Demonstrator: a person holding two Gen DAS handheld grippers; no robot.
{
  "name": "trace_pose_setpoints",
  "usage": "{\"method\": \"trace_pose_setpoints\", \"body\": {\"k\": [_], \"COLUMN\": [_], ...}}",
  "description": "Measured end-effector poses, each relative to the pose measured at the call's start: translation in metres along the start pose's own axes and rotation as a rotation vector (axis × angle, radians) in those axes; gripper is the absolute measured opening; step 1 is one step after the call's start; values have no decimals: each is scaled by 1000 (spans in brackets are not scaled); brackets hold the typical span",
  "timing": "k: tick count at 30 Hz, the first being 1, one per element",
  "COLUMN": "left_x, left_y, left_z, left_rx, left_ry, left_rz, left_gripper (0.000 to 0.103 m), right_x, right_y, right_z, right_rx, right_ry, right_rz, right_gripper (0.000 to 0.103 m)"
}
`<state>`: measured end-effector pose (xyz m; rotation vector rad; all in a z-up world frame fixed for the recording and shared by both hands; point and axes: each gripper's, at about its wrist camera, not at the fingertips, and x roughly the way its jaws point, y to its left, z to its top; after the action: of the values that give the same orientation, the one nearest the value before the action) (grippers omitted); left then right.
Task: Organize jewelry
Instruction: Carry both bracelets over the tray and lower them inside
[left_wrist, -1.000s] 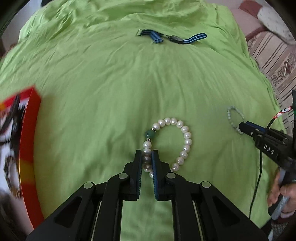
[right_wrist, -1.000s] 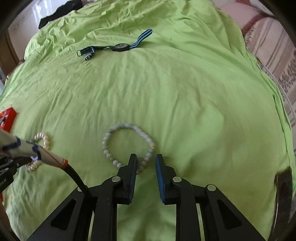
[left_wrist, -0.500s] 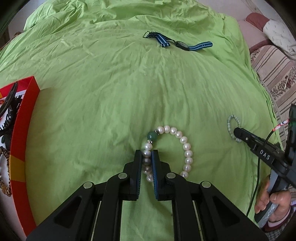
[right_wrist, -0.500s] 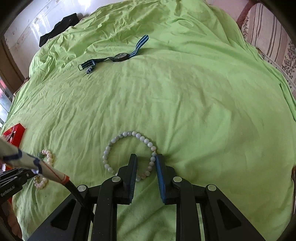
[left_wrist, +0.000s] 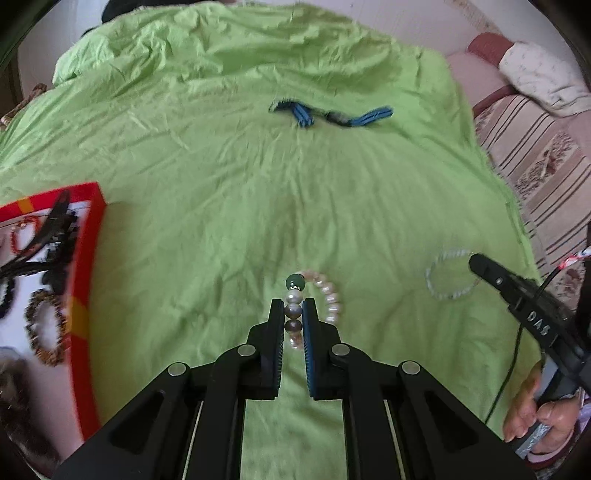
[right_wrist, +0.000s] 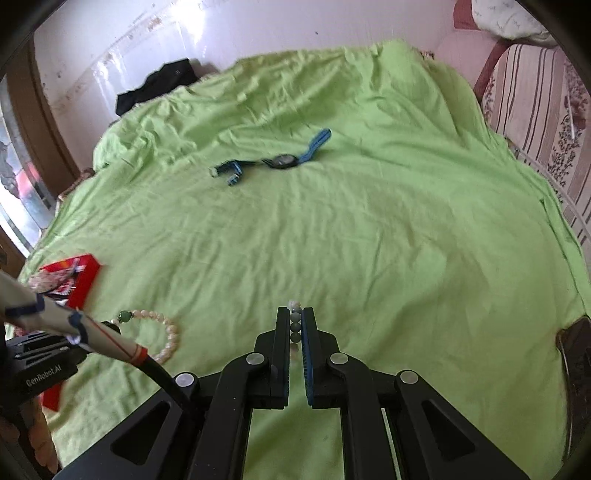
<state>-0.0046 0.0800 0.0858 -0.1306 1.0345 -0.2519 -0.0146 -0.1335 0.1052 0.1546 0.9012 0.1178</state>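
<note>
While the left gripper (left_wrist: 293, 314) clamps the pearl bracelet (left_wrist: 325, 295), its jaws pinch a run of beads just below the single green bead (left_wrist: 295, 282), and the rest of the loop curves off to the right above the green sheet (left_wrist: 221, 221). The right gripper (right_wrist: 295, 325) is closed on the pale bead bracelet (right_wrist: 295, 325), a short line of beads showing between its jaws; in the left wrist view that loop (left_wrist: 451, 275) hangs blurred at the gripper's tip, near the sheet's right edge. At the sheet's left edge sits the red tray (left_wrist: 86, 280), with a brown bead bracelet (left_wrist: 46, 328) and dark pieces inside it. Farther off, toward the sheet's far edge, a watch (right_wrist: 282, 160) with a blue striped strap lies flat, well apart from both bracelets. A black garment (right_wrist: 155, 88) lies beyond the sheet's far left corner.
</note>
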Motion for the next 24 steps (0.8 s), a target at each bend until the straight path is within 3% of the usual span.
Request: {"method": "trace_pose_setpoints", "body": {"k": [12,24], "left_x": [-108,-172], "left_y": [4,20], "left_z": [-35,-73], "left_rx": [7,-1], "left_ry": [-163,-273], "left_rz": [39,118], "left_gripper": [9,9], "right_x": [-59,-92], "right_y": [29,75], "right_z": [-25,-44], "right_rx": [5,-33], "right_ry": [-44,-63], "right_rz": [42,115], "right_gripper": [6,7]}}
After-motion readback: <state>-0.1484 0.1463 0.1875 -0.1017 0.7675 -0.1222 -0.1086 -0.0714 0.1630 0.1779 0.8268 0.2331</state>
